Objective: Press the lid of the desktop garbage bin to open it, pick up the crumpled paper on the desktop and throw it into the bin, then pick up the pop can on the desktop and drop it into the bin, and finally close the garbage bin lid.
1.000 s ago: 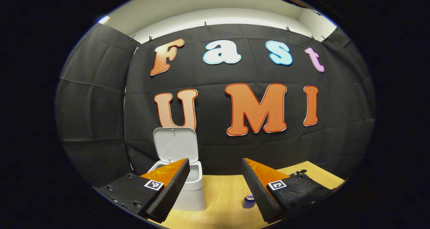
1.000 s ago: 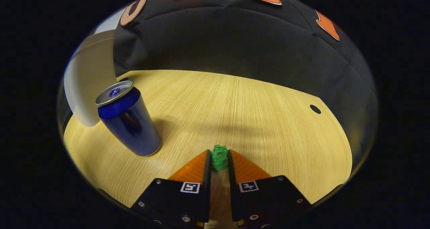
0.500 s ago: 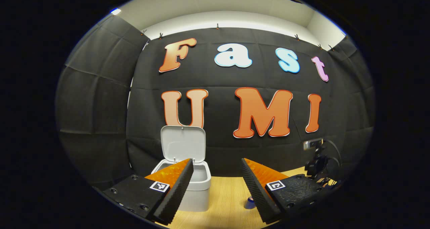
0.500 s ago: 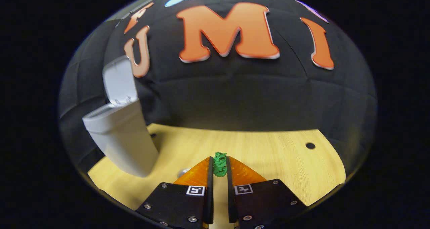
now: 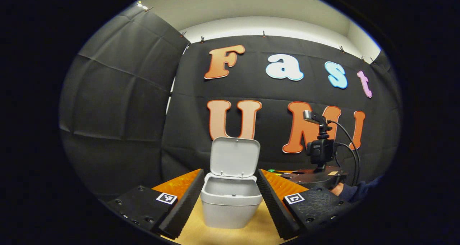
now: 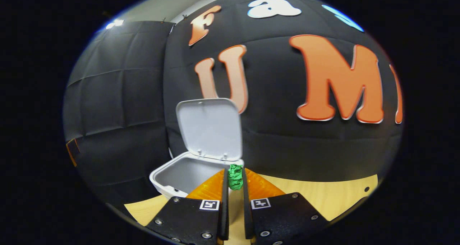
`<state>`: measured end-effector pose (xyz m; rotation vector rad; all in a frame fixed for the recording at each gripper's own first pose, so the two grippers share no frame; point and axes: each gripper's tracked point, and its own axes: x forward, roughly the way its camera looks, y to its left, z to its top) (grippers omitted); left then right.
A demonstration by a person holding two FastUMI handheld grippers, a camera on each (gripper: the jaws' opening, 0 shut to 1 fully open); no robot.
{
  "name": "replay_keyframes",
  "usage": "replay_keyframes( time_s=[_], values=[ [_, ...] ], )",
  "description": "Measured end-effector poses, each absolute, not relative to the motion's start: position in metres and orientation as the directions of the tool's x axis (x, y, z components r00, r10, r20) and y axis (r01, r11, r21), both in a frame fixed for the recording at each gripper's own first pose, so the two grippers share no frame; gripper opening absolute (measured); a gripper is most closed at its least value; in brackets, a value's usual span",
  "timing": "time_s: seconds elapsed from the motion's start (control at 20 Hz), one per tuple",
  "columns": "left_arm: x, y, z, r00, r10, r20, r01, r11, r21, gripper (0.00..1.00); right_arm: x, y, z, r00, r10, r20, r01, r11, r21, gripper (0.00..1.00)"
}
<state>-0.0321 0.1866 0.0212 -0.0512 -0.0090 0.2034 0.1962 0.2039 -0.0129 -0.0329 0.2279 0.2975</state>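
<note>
The right gripper (image 6: pixel 235 178) is pinching the green paper ball (image 6: pixel 235 176) between its fingers, now carried up from the counter (image 6: pixel 323 193) to the open bin (image 6: pixel 187 173), just left of the fingertips; release seems next. Left gripper (image 5: pixel 230 198) is waiting, fingers spread

Smooth plastic bin (image 5: pixel 230 205), wood-grain desktop (image 6: pixel 323 198)

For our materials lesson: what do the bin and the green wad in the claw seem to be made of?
Bin: probably moulded plastic, smooth matte pale grey, with rounded corners and a hinged lid. Green wad: looks like crumpled paper, dull and creased, pinched in the right claw.
</note>
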Motion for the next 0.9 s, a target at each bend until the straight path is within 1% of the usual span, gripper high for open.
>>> replay_keyframes(
  time_s=[0.05, 0.1, 0.15, 0.2, 0.25, 0.4, 0.45, 0.55, 0.65, 0.9],
  values=[
    [-0.034, 0.201, 0.018, 0.974, 0.225, -0.003, -0.225, 0.973, -0.056, 0.92, 0.202, 0.225, -0.018, 0.923, 0.306, -0.233, -0.314, 0.949, 0.002, 0.27],
    [-0.037, 0.213, 0.015, 0.970, 0.244, -0.010, -0.244, 0.968, -0.060, 0.91, 0.208, 0.241, -0.024, 0.919, 0.313, -0.238, -0.324, 0.946, -0.007, 0.17],
    [-0.041, 0.222, 0.011, 0.964, 0.264, -0.015, -0.265, 0.962, -0.063, 0.90, 0.214, 0.251, -0.028, 0.916, 0.319, -0.244, -0.332, 0.943, -0.012, 0.18],
    [-0.043, 0.232, 0.009, 0.961, 0.277, -0.018, -0.277, 0.958, -0.070, 0.88, 0.219, 0.259, -0.032, 0.915, 0.318, -0.248, -0.331, 0.944, -0.012, 0.21],
    [-0.045, 0.237, 0.006, 0.959, 0.282, -0.022, -0.283, 0.956, -0.075, 0.88, 0.221, 0.261, -0.033, 0.917, 0.317, -0.243, -0.327, 0.945, -0.004, 0.32],
    [-0.038, 0.237, -0.006, 0.962, 0.269, -0.046, -0.272, 0.958, -0.090, 0.88, 0.221, 0.247, -0.034, 0.929, 0.293, -0.226, -0.304, 0.952, -0.016, 0.74],
    [-0.033, 0.231, -0.009, 0.968, 0.244, -0.053, -0.248, 0.964, -0.100, 0.88, 0.218, 0.236, -0.030, 0.935, 0.281, -0.216, -0.289, 0.957, -0.008, 0.83],
    [-0.016, 0.208, -0.024, 0.982, 0.174, -0.071, -0.181, 0.978, -0.105, 0.88, 0.206, 0.204, -0.017, 0.953, 0.248, -0.177, -0.251, 0.968, 0.007, 0.91],
    [0.001, 0.177, -0.057, 0.986, 0.104, -0.130, -0.114, 0.991, -0.068, 0.93, 0.183, 0.150, -0.015, 0.974, 0.179, -0.136, -0.181, 0.983, -0.003, 0.94],
    [0.027, 0.058, -0.114, 0.969, -0.148, -0.196, 0.136, 0.988, -0.074, 0.95, 0.108, 0.002, -0.024, 0.988, -0.065, -0.138, 0.053, 0.994, -0.094, 0.94]
  ],
)
